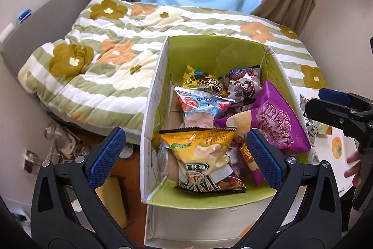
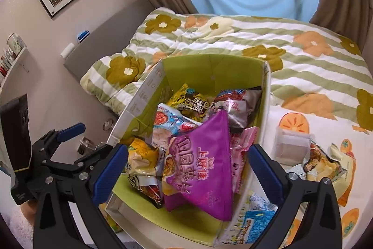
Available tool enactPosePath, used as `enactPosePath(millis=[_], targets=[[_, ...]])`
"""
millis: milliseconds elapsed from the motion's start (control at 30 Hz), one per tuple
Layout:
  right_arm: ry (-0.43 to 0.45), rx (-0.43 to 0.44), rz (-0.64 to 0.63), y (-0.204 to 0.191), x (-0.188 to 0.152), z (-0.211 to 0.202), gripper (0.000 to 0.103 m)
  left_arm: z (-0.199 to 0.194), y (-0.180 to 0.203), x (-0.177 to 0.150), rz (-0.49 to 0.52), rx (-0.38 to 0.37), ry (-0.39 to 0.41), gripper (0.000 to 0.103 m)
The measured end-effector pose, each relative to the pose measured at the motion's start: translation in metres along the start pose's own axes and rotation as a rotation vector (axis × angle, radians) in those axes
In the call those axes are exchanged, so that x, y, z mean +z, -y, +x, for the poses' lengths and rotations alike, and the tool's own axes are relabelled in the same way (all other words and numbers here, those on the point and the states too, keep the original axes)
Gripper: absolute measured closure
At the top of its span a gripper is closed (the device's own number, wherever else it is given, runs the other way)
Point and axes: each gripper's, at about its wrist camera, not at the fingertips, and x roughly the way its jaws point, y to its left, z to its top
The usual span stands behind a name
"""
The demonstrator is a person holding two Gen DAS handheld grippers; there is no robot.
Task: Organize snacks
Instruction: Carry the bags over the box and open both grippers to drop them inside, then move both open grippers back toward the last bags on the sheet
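We see a box (image 1: 160, 76) with green inner walls standing at the edge of the bed (image 1: 112, 57), full of snack bags. A purple chip bag (image 2: 200, 162) lies on top, leaning toward the right wall, and a yellow bag (image 1: 200, 151) sits at the near end. The left gripper (image 1: 184, 153) hangs over the box with jaws spread and nothing between them. The right gripper (image 2: 186, 167) also has jaws spread wide above the purple bag, not touching it. More bags (image 2: 326, 165) lie on the cover beside the box.

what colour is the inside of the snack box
Lime green inside the box, with white outer walls; it shows best in the left wrist view.
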Motion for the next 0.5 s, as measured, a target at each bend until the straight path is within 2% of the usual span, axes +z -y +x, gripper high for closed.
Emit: enactPosePath(millis=[200,500], targets=[[-0.005,-0.01,-0.001,-0.003,-0.002,-0.011,0.001,-0.011,0.004,-0.002,0.018,0.014,0.02,0.0],[0.055,-0.126,-0.031,-0.006,-0.012,-0.055,0.001,-0.025,0.025,-0.003,0.058,-0.042,0.034,0.0]])
